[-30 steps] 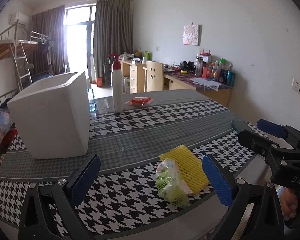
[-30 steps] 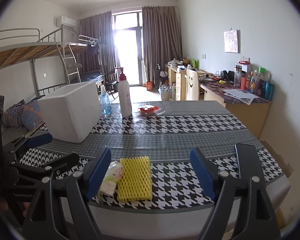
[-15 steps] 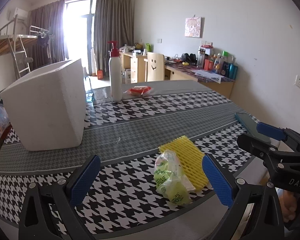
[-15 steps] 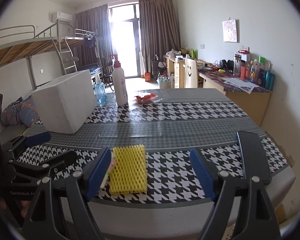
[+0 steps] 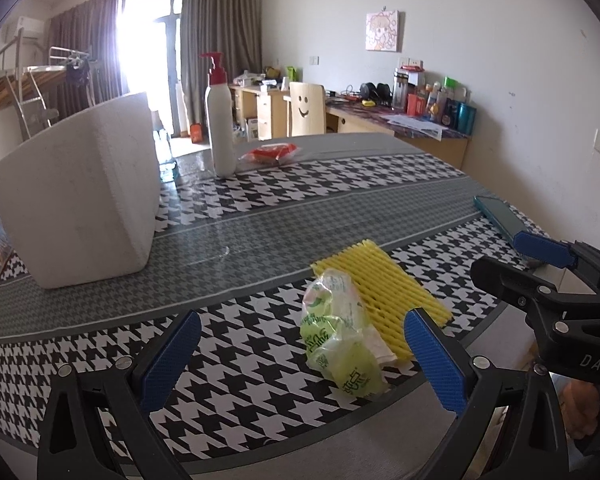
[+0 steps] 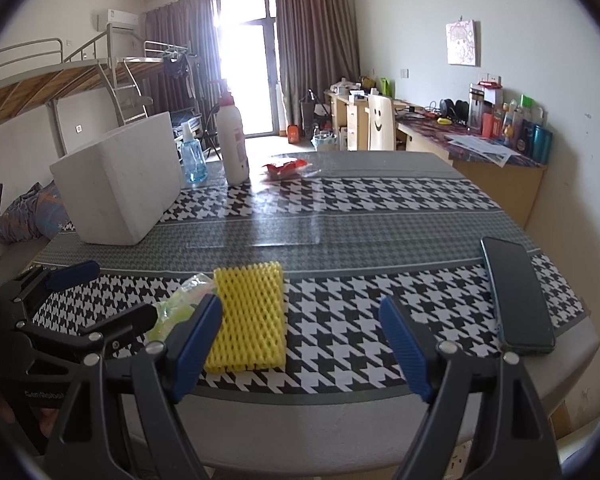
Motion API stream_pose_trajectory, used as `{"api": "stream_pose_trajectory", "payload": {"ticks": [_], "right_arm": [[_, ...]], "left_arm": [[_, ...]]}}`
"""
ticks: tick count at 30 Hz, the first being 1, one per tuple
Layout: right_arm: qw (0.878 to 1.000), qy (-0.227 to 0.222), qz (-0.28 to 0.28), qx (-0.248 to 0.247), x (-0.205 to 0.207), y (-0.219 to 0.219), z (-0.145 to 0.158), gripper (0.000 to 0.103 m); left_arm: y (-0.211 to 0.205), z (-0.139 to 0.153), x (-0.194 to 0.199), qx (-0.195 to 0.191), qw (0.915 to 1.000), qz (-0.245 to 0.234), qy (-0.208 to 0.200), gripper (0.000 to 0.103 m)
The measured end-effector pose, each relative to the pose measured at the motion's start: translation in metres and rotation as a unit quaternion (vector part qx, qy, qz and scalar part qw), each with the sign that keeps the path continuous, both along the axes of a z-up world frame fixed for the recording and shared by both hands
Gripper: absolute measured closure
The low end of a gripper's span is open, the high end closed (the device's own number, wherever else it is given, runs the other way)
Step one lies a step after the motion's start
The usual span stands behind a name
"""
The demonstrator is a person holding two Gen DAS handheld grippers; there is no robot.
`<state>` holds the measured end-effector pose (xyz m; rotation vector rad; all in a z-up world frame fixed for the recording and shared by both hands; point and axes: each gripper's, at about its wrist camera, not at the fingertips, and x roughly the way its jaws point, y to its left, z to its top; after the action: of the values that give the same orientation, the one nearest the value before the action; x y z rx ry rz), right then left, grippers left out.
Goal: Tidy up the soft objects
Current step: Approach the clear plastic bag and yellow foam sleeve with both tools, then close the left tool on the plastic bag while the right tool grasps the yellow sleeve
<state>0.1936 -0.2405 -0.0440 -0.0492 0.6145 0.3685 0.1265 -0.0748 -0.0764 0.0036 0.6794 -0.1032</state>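
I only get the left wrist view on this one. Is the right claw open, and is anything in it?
Observer: Open and empty. The right claw has the yellow foam net lying ahead, toward its left side.
Operator: Anything hidden behind the white foam box?
Observer: A blue spray bottle, standing next to the pump bottle.
Operator: And the dark thing cut off at my right?
Observer: A phone, lying flat by the edge of the table, off to the claw's right.
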Motion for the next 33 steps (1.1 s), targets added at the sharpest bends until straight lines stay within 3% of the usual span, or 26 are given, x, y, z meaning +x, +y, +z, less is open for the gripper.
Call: {"api": "stream_pose_trajectory", "payload": {"ticks": [4,18,21,28,33], "right_arm": [[1.000,-0.001,-0.004,-0.009,-0.002,0.001,-0.003,0.019],[1.000,0.009,-0.006,-0.015,0.001,-0.002,-0.012,0.019],[1.000,0.011,-0.006,-0.005,0.003,-0.004,-0.012,0.019],[1.000,0.023,0.002,-0.008,0.009,0.002,-0.018,0.019],[0.999,0.034,0.002,-0.010,0.010,0.005,-0.022,0.019]], "left_arm": [[0.000,-0.006,0.004,-0.006,0.9998,-0.004,0.016,0.002],[-0.015,-0.029,0.019,-0.004,0.9982,-0.020,0.056,0.022],[-0.013,-0.035,0.023,-0.010,0.9977,-0.013,0.066,0.027],[-0.010,-0.038,0.025,-0.013,0.9977,-0.018,0.064,0.057],[-0.010,-0.035,0.022,-0.009,0.9981,-0.026,0.056,0.063]]}}
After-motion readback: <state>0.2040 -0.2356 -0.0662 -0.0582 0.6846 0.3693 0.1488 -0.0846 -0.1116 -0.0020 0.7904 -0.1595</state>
